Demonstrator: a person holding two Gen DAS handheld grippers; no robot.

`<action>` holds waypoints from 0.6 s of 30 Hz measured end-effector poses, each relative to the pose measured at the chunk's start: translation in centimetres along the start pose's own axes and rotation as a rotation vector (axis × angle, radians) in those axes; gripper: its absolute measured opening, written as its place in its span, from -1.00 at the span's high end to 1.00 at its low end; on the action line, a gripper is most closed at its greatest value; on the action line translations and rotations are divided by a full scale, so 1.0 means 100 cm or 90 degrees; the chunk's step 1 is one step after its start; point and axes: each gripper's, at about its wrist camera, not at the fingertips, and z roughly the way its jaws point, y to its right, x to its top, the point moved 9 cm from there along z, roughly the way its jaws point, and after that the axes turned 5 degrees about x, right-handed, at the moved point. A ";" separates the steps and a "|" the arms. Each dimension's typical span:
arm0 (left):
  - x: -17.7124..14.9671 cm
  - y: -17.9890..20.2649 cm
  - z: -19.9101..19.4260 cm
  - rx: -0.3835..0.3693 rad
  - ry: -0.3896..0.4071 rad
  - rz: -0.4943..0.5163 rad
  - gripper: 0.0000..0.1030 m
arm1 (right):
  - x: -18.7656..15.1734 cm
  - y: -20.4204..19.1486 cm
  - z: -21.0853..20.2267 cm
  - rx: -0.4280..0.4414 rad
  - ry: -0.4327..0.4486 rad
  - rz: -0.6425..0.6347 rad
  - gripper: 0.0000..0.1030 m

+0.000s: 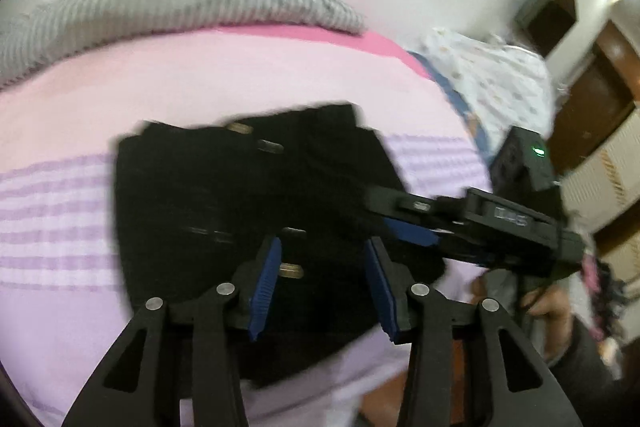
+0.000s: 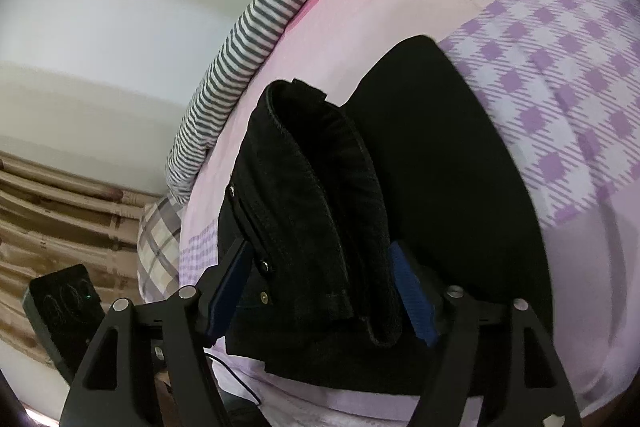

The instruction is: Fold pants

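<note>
Black pants (image 1: 248, 187) lie folded in a compact stack on the pink and lilac bedsheet (image 1: 60, 219). My left gripper (image 1: 320, 251) hovers open just above the near part of the pants, with nothing between its blue pads. My right gripper (image 1: 404, 223) reaches in from the right at the pants' edge. In the right wrist view the right gripper (image 2: 320, 259) has its jaws around a thick folded edge of the pants (image 2: 312, 195), with both blue pads against the cloth.
A grey striped blanket (image 1: 180, 7) runs along the bed's far edge by the white wall. A white patterned cloth (image 1: 492, 75) lies at the right, with wooden doors (image 1: 592, 75) beyond. A plaid pillow (image 2: 160, 243) lies past the pants in the right wrist view.
</note>
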 end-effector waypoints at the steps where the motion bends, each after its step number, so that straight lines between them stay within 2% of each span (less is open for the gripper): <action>1: 0.001 -0.011 -0.001 0.024 0.006 0.003 0.07 | 0.001 0.001 0.003 -0.003 -0.006 -0.004 -0.34; 5: -0.001 -0.052 -0.001 0.111 0.011 -0.011 0.06 | 0.000 0.002 0.017 -0.019 -0.026 -0.033 -0.34; 8: -0.010 -0.074 0.004 0.152 0.004 -0.016 0.05 | 0.001 -0.007 0.028 -0.018 -0.034 -0.067 -0.33; 11: -0.019 -0.085 0.010 0.162 -0.009 -0.027 0.05 | 0.002 -0.008 0.035 -0.040 -0.037 -0.093 -0.07; 13: -0.022 -0.086 0.012 0.157 -0.011 -0.033 0.04 | 0.004 -0.005 0.037 -0.063 -0.037 -0.098 0.27; 16: -0.022 -0.087 0.014 0.156 -0.009 -0.031 0.03 | 0.003 -0.004 0.030 -0.073 -0.024 -0.084 0.60; 18: -0.022 -0.088 0.013 0.157 -0.008 -0.031 0.01 | 0.002 -0.013 0.021 -0.096 -0.007 -0.111 0.68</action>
